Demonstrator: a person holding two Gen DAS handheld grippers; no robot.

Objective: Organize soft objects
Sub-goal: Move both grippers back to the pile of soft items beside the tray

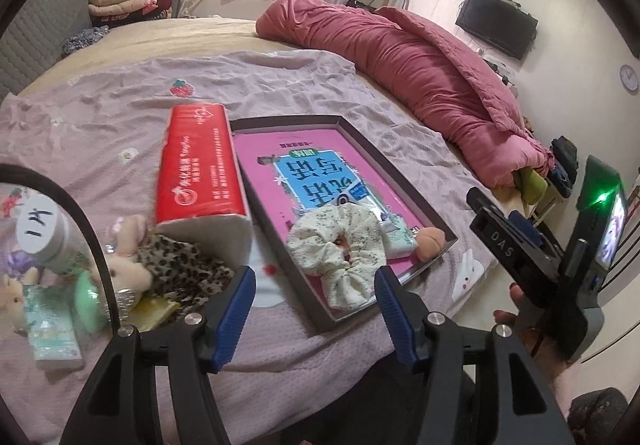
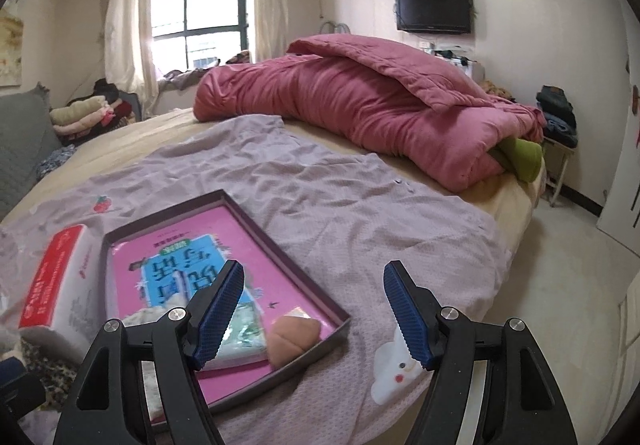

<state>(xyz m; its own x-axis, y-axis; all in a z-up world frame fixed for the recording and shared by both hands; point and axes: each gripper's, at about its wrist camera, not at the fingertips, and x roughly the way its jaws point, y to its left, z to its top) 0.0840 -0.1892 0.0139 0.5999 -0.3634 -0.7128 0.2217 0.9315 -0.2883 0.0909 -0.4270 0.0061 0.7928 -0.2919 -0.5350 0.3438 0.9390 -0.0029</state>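
1. Left wrist view: the left gripper (image 1: 316, 299) hangs over the bed (image 1: 140, 45) with its fingers (image 1: 236, 309) apart and nothing between them. One shallow tray (image 1: 400, 169) lies on the lilac sheet (image 1: 120, 117), and a pink book (image 1: 280, 165) lines its floor. Three soft things sit in it: one cream scrunchie (image 1: 340, 253), one small tissue pack (image 1: 394, 241) and one peach plush piece (image 1: 430, 241) in the near corner.
2. Still outside the tray, just left of it: one red tissue pack (image 1: 196, 165), one leopard-print cloth (image 1: 180, 265), two small plush animals (image 1: 128, 269) (a third may be hidden) and a jar (image 1: 44, 241). The right gripper's body (image 1: 560, 253) shows at the right edge.
3. Right wrist view: the right gripper (image 2: 312, 311) has its fingers (image 2: 408, 313) wide apart, empty. The same tray (image 2: 280, 245), with the peach plush piece (image 2: 292, 335) in it, and the red tissue pack (image 2: 56, 281) appear, but the scrunchie is mostly hidden and the plush animals are out of sight. One rolled pink quilt (image 2: 360, 105) lies across the far bed.
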